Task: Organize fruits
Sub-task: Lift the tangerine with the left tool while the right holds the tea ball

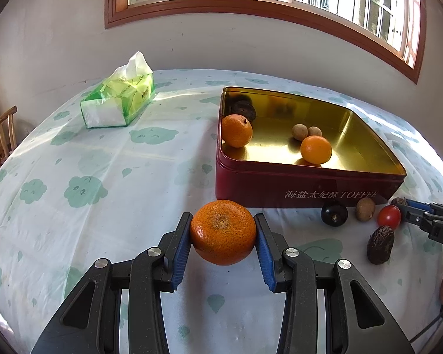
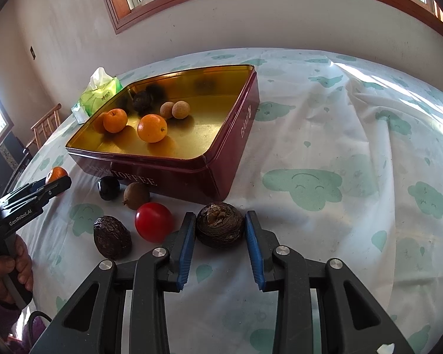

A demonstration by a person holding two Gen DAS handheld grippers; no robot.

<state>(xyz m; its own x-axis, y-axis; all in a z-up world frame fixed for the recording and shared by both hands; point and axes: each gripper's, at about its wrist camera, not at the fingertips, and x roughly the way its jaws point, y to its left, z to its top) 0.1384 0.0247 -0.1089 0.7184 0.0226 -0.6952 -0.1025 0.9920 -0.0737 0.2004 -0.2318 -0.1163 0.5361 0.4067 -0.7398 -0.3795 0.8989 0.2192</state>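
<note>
The left gripper (image 1: 223, 233) is clamped on a mandarin (image 1: 223, 232), its blue pads (image 1: 182, 247) pressing the fruit's two sides at the widest part, stem scar facing the camera; the fruit sits just in front of the red toffee tin (image 1: 310, 183), and whether it is lifted off the tablecloth (image 1: 103, 177) or resting on it I cannot tell. A mandarin is light, with a loose, slightly pebbled skin that gives under pressure, so a grip across the equator like this one should hold well without much squeeze; too much force would likely bruise or split it. The right gripper (image 2: 220, 230) has its jaws spread around a dark wrinkled fruit (image 2: 220, 228) on the cloth, the left pad touching or nearly touching and a thin gap showing on the right, so it brackets the fruit but does not appear to have closed on it. That fruit looks dry, firm and ridged, probably easy to pinch across its middle. Just beside it lie a red tomato (image 2: 153, 221), smooth and likely slippery and soft, a second wrinkled dark fruit (image 2: 112, 237), a brown fruit (image 2: 136, 196) and a glossy black fruit (image 2: 109, 187). Inside the tin already rest two oranges (image 2: 152, 128), two longans (image 2: 174, 109) and a dark fruit
</note>
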